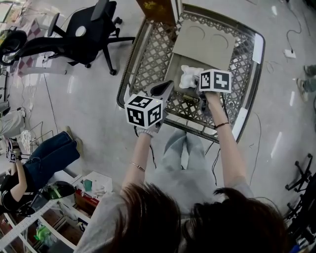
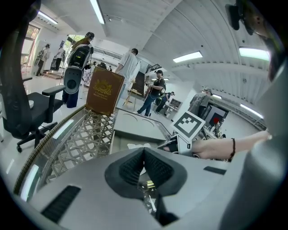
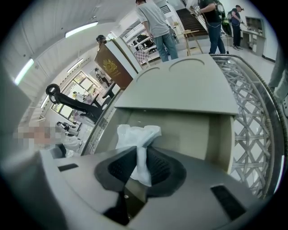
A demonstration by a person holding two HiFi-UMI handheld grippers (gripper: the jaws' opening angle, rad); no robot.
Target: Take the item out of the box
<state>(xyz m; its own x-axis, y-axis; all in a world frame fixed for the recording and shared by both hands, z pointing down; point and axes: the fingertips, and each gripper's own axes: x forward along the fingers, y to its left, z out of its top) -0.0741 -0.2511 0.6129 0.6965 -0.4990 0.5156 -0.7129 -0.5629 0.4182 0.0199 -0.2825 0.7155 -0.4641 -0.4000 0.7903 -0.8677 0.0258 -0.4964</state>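
An open cardboard box (image 1: 204, 41) lies on a metal lattice table (image 1: 148, 62), its flap (image 3: 189, 85) folded back. A crumpled white plastic-wrapped item (image 1: 189, 76) sticks up from the box's near end. My right gripper (image 1: 198, 85) is shut on it. In the right gripper view the white item (image 3: 134, 134) is pinched between the dark pads, at my right gripper (image 3: 142, 152), and bunches out above them. My left gripper (image 1: 165, 89) hovers at the box's near left corner. In the left gripper view my left gripper (image 2: 144, 152) has its tips touching, with nothing seen between them.
A brown board with a gold emblem (image 1: 156, 7) stands at the table's far edge, left of the box. A black office chair (image 1: 84, 29) stands on the floor to the left. A seated person (image 1: 44, 158) is at the lower left. Cables trail on the floor at right.
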